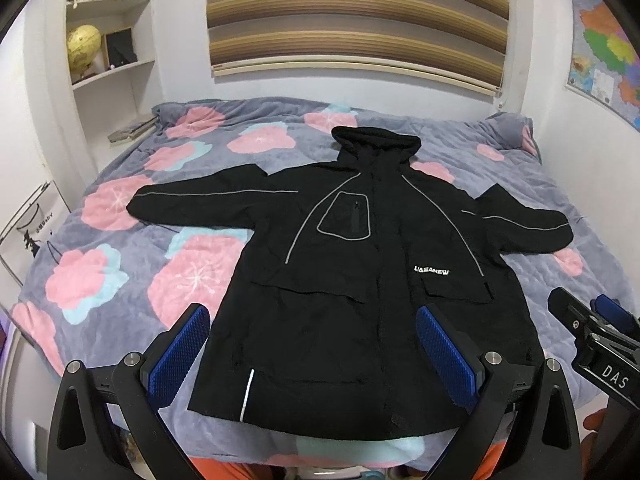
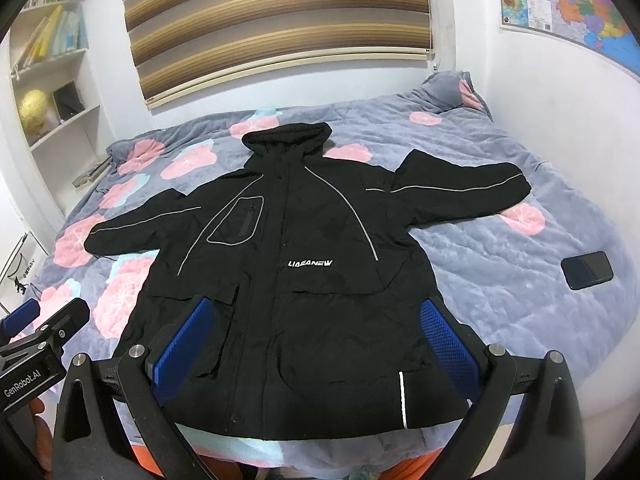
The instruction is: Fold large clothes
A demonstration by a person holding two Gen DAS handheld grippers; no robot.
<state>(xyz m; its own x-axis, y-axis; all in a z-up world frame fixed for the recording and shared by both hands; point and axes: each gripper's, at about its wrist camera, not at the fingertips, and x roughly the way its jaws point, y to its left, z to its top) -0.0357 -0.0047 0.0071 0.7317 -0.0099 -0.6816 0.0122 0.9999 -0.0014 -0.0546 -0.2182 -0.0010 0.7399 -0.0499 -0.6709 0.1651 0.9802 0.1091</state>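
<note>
Both tools [image 1: 312, 344] [image 2: 320, 340] spread apart above jacket [image 1: 360, 280]; phone [image 2: 587, 270] lies right

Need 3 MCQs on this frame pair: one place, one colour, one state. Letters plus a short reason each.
1. The phone lies:
A. on the bedspread beside the jacket's right-hand sleeve
B. on the jacket
C. on the shelf

2. The jacket is:
A. grey
B. black with grey piping
C. pink

3. The jacket is:
A. folded in half
B. bunched up
C. spread flat, sleeves out

Key: 1A, it rests on bare quilt apart from the jacket; 2B, black fabric with pale lines; 3C, both sleeves extended. Left claw and right claw are open, empty.
</note>
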